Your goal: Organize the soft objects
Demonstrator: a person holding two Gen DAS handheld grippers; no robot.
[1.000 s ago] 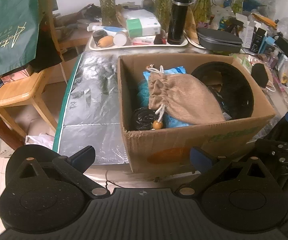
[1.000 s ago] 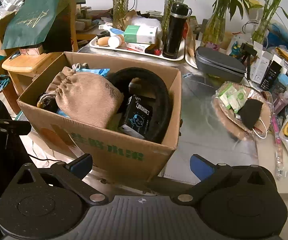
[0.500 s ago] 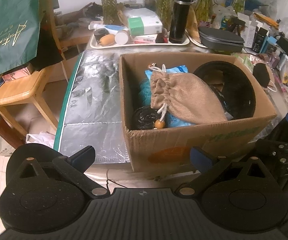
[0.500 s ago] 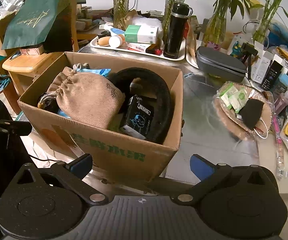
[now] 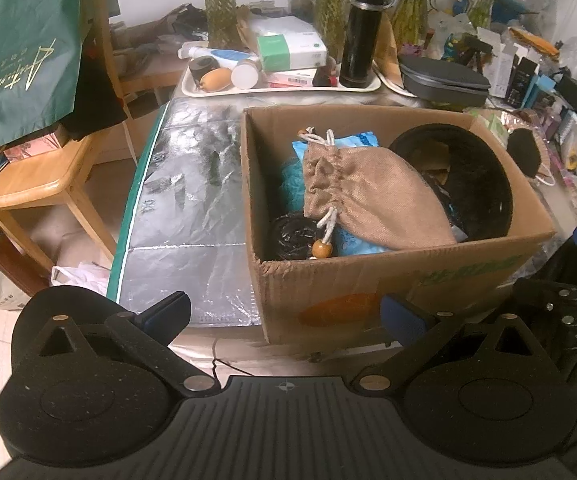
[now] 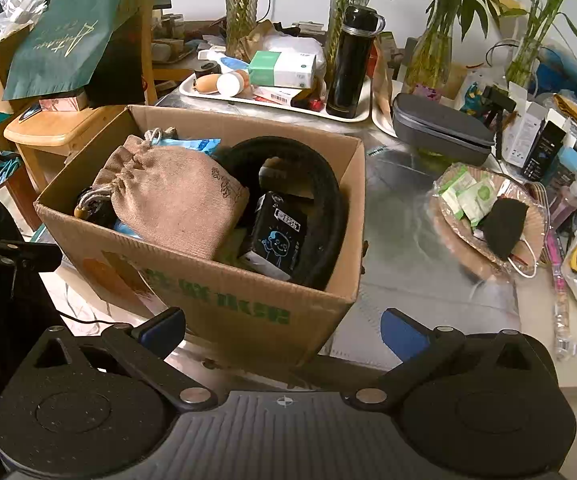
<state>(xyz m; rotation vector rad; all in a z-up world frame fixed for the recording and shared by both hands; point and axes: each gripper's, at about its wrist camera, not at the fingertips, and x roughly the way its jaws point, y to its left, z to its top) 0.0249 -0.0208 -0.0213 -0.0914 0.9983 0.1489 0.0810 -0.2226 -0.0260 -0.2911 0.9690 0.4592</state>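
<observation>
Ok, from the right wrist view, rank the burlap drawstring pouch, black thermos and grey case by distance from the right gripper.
1. Burlap drawstring pouch: in the cardboard box, left of the right gripper.
2. Grey case: on the table, behind the box, right.
3. Black thermos: on the rear tray, farthest.

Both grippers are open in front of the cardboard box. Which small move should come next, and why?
Probably bring the left gripper forward and down over the near wall of the cardboard box toward the tan drawstring pouch. The pouch lies on top of the other contents, uncovered, and nearer the left side. Both the left gripper and the right gripper are open, empty and outside the box.
</observation>
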